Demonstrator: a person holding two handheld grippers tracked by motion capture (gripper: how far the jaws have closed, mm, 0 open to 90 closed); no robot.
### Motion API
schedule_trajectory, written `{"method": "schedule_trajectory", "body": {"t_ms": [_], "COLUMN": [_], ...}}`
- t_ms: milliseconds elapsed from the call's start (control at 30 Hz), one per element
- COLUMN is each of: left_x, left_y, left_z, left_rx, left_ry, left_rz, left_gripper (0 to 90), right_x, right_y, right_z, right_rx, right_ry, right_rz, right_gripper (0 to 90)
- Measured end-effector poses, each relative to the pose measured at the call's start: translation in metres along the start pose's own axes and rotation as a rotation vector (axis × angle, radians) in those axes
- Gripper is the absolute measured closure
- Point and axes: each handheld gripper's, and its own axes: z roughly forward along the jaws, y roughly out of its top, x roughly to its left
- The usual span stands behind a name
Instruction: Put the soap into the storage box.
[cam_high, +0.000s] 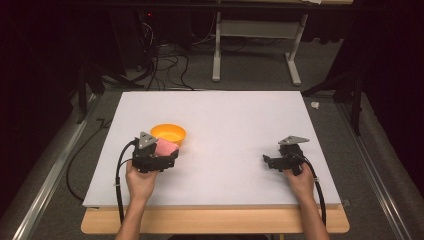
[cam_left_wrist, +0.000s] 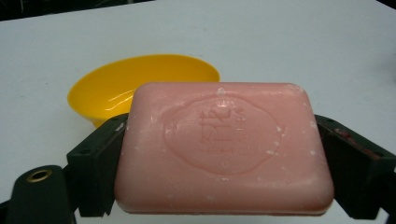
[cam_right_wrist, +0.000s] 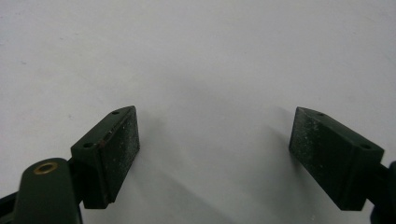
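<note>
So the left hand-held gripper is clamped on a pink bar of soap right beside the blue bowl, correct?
Not quite: the bowl is yellow, not blue, as the left gripper view shows. The rest holds: the left hand-held gripper is clamped on the pink bar of soap, right beside that bowl.

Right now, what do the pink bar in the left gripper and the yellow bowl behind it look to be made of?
Pink bar: looks like soap, waxy and matte, with an embossed stamp and pale flakes on its face. It is clamped between the left gripper's fingers.
Yellow bowl: probably moulded plastic, smooth and glossy, with bright highlights inside and a thin, even rim.
</note>
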Motion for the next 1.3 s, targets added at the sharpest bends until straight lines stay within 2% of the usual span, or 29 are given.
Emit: {"method": "schedule_trajectory", "body": {"t_ms": [533,1300], "left_x": [0.009,0.014], "left_y": [0.01,0.034], "left_z": [0.006,0.02], "left_rx": [0.013,0.04], "left_ry": [0.019,0.031], "left_rz": [-0.034,-0.03], "left_gripper": [13.5,13.4], "right_x": [0.0,0.0], "right_y": [0.0,0.0], "right_z": [0.0,0.0], "right_rx": [0.0,0.0], "right_ry": [0.001,0.002], "right_rz": [0.0,0.0], "right_gripper": [16.8,16.8]}}
